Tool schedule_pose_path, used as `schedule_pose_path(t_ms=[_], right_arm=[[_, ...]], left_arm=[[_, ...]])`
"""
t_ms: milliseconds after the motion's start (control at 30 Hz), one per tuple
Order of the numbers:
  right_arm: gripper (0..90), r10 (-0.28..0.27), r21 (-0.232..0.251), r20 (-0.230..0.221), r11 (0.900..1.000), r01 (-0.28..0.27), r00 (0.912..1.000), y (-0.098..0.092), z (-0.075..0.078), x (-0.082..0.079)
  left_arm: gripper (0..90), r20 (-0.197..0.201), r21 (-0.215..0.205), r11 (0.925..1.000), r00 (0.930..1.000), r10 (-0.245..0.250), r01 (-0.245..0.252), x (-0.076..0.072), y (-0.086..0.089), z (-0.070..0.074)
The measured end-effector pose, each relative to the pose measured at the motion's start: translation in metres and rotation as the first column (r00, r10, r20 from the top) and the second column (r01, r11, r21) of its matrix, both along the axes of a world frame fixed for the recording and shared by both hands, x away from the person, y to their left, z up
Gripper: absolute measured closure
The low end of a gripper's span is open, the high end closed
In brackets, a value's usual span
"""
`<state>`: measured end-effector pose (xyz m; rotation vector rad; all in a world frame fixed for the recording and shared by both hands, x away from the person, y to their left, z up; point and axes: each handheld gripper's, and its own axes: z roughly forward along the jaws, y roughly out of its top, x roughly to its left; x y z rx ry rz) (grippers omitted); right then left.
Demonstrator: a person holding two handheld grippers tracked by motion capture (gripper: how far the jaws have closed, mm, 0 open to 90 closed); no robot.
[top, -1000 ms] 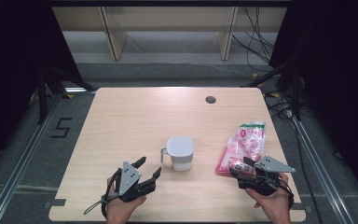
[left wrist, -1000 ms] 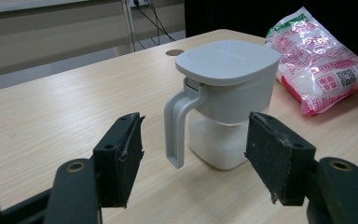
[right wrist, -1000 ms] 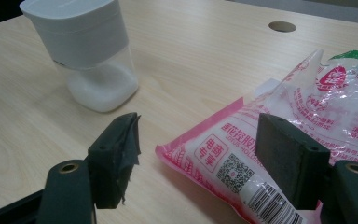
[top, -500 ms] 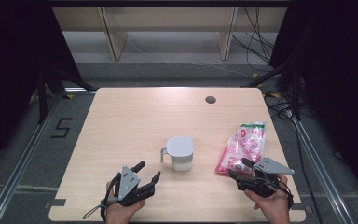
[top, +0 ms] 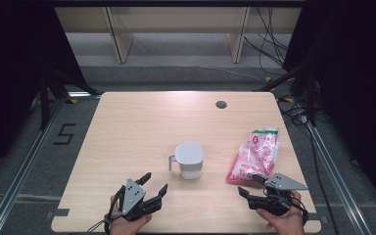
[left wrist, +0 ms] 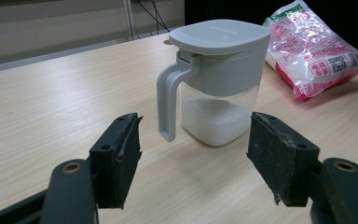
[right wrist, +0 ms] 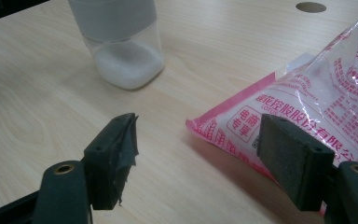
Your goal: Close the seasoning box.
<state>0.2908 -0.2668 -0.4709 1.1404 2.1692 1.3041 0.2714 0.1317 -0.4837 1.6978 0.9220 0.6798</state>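
The light wood worktop (top: pixel 142 122) carries a round cable hole (top: pixel 221 104) near its far edge and stands on a grey floor marked "5", with pale shelving behind. A lidded container (top: pixel 189 160) holding white granules stands near the centre, handle toward the left; a pink-printed bag (top: pixel 254 155) lies to its right. Both hands rest at the near edge. The left tongs (top: pixel 152 185) point at the container, jaws apart and empty. The right tongs (top: pixel 248 186), just beside the bag's near end, have just been opening and grip nothing.
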Motion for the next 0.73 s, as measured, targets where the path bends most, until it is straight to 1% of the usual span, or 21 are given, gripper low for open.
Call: schedule_pose_path(t_ms=[33,67,100,133,167,200,233,267,300,333,367,400,467,500,533,567,600,667,733], right_arm=[[29.5,0.001,-0.005,-0.017,1.000,-0.001,0.9999,-0.0002,-0.0002,-0.0012],[29.5,0.000,-0.010,-0.006,1.000,0.000,1.0000,0.0002,-0.0020,-0.0005],[29.5,0.005,0.002,-0.013,1.000,-0.004,0.9999,0.0007,-0.0022,-0.0012],[29.5,0.006,-0.004,-0.009,1.000,-0.006,0.9999,0.0005,-0.0027,-0.0007],[29.5,0.011,-0.013,0.002,1.000,-0.011,0.9999,0.0002,-0.0029,-0.0002],[29.5,0.008,-0.008,-0.022,1.000,-0.008,0.9997,0.0010,-0.0025,-0.0017],[29.5,0.008,-0.009,-0.022,1.000,-0.008,0.9997,0.0012,-0.0025,-0.0018],[29.3,0.021,-0.022,-0.004,1.000,-0.021,0.9998,-0.0001,-0.0026,-0.0002],[29.3,0.020,-0.015,0.000,1.000,-0.020,0.9998,0.0004,-0.0032,-0.0001],[29.3,0.017,-0.008,-0.005,1.000,-0.017,0.9998,0.0010,-0.0033,-0.0008],[29.3,0.014,-0.003,-0.011,1.000,-0.014,0.9999,0.0017,-0.0034,-0.0015],[29.3,0.029,-0.017,0.002,0.999,-0.029,0.9996,0.0012,-0.0038,-0.0003],[29.4,0.033,-0.021,0.007,0.999,-0.033,0.9994,0.0012,-0.0042,0.0001],[29.3,0.028,-0.013,-0.001,1.000,-0.028,0.9996,0.0018,-0.0041,-0.0007],[29.3,0.029,-0.014,-0.001,0.999,-0.029,0.9996,0.0018,-0.0043,-0.0006],[29.3,0.030,-0.014,-0.001,0.999,-0.030,0.9996,0.0017,-0.0044,-0.0005],[29.3,0.027,-0.017,0.000,1.000,-0.027,0.9996,0.0016,-0.0043,-0.0007],[29.2,0.022,-0.030,0.007,0.999,-0.022,0.9997,0.0012,-0.0050,0.0001],[29.2,0.029,-0.021,-0.002,0.999,-0.029,0.9996,0.0011,-0.0053,0.0002]], left_arm=[[33.4,0.000,-0.001,1.0000,1.0000,-0.002,0.002,0.0000,0.0000,0.0001],[33.4,0.001,-0.001,1.0000,1.0000,-0.003,0.003,0.0002,-0.0002,-0.0001],[33.4,0.002,-0.003,1.0000,1.0000,-0.005,0.005,0.0004,-0.0005,-0.0003],[33.4,0.004,-0.007,1.0000,1.0000,-0.006,0.006,0.0007,-0.0011,-0.0009],[33.4,-0.003,-0.003,1.0000,1.0000,-0.004,0.004,-0.0001,-0.0012,-0.0006],[33.4,-0.003,-0.003,1.0000,1.0000,-0.005,0.005,0.0000,-0.0015,-0.0007],[33.3,-0.002,-0.001,1.0000,1.0000,-0.007,0.007,0.0002,-0.0017,-0.0007],[33.3,-0.008,-0.008,1.0000,1.0000,-0.001,0.001,-0.0003,-0.0024,-0.0010],[33.2,-0.011,-0.014,0.9999,0.9999,0.000,0.000,-0.0005,-0.0029,-0.0012],[33.2,-0.014,-0.018,0.9998,0.9999,0.002,-0.002,-0.0008,-0.0034,-0.0013],[33.1,-0.007,-0.005,1.0000,1.0000,-0.004,0.004,-0.0006,-0.0028,-0.0011],[33.1,-0.007,-0.005,1.0000,0.9999,-0.007,0.007,-0.0006,-0.0031,-0.0012],[32.9,-0.006,0.004,0.9999,0.9999,-0.013,0.013,-0.0002,-0.0028,-0.0013],[32.7,-0.008,0.001,1.0000,0.9999,-0.010,0.010,-0.0003,-0.0031,-0.0015],[32.6,-0.003,0.000,0.9999,0.9999,-0.015,0.015,0.0005,-0.0029,-0.0019],[32.2,-0.008,-0.005,0.9999,0.9999,-0.010,0.010,0.0001,-0.0032,-0.0020],[32.2,-0.013,-0.002,1.0000,0.9999,-0.007,0.007,-0.0004,-0.0025,-0.0015],[32.1,-0.019,-0.016,0.9999,0.9998,-0.001,0.000,-0.0007,-0.0023,-0.0020],[32.0,-0.006,-0.006,1.0000,1.0000,0.001,-0.001,-0.0001,-0.0003,-0.0015]])
